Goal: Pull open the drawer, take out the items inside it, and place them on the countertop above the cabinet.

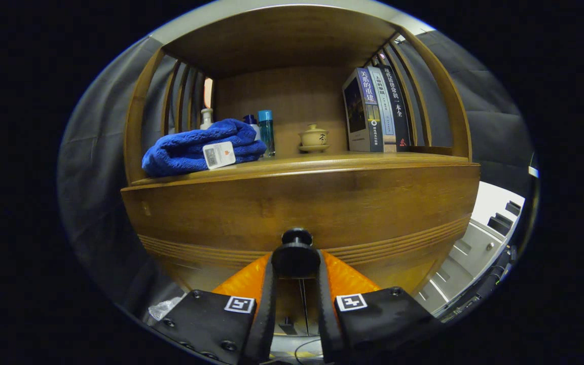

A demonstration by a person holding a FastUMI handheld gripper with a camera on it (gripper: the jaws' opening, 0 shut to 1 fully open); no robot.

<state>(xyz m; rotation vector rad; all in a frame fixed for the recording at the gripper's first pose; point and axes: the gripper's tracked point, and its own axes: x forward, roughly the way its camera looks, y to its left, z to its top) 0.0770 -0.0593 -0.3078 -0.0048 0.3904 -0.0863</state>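
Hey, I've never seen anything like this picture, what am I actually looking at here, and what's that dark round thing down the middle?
This is shot by a wide-angle camera riding on a handheld two-finger tool, looking forward along its fingers. The dark round thing is the drawer knob of a wooden cabinet; both fingers appear to press on it, and the drawer looks shut. On the countertop above lie a folded blue towel, some bottles, a small lidded teacup and upright books.
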